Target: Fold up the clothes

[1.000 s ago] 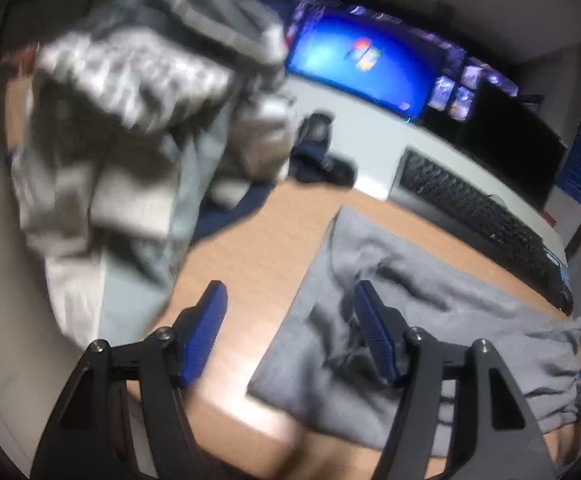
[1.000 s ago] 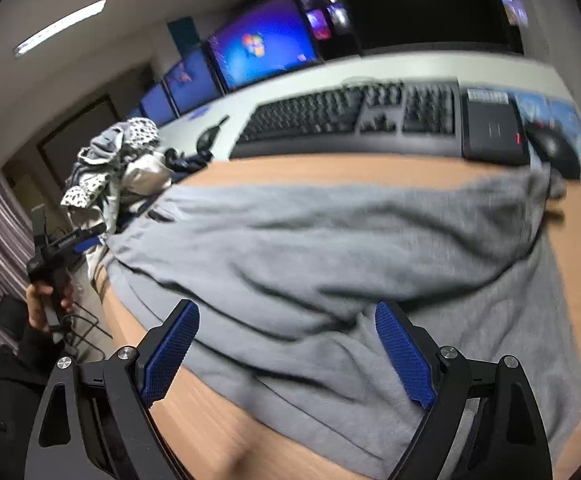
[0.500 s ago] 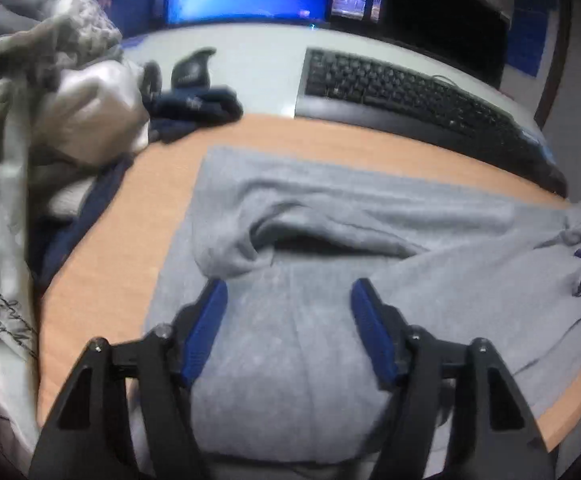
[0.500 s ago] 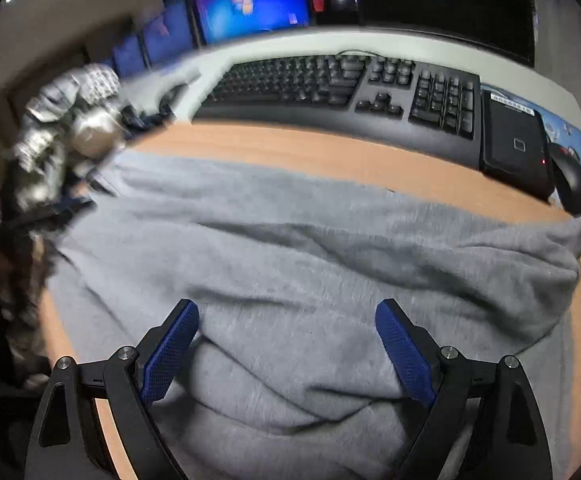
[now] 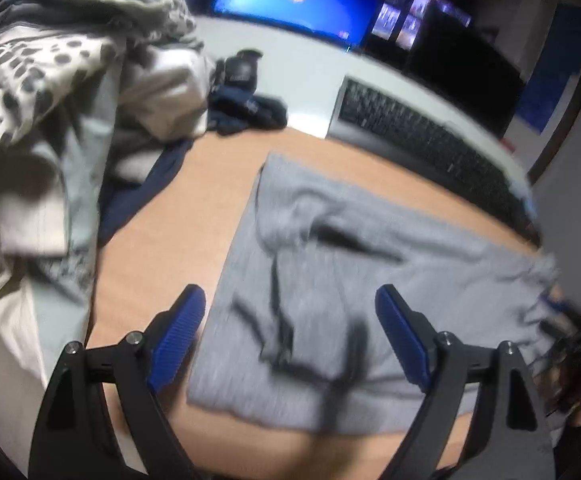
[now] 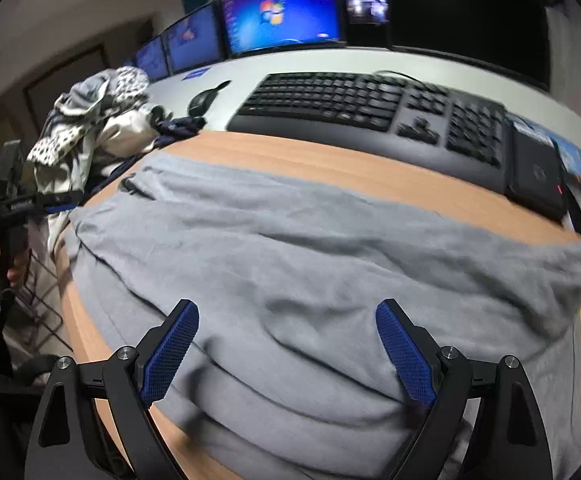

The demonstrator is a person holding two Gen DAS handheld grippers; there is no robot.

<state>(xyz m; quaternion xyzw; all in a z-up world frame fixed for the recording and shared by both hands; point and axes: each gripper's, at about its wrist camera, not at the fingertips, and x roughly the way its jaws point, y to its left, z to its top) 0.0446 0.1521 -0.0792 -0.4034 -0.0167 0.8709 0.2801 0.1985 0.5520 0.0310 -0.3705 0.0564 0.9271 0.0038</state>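
Sweatpants (image 6: pixel 330 264), grey and rumpled, lie spread across the wooden desk (image 6: pixel 330 164), filling the middle of both my views. My right tongs (image 6: pixel 286 350) hang wide apart over the near edge of the cloth, nothing between the blue pads. My left tongs (image 5: pixel 288 334) are spread wide too, gripping nothing, above the cloth's lower left corner in their own view. A heap of spotted and white laundry (image 5: pixel 62 92) fills the upper left of that frame. A black keyboard (image 6: pixel 370 106) sits beyond the cloth, glowing monitors (image 6: pixel 282 20) behind it.
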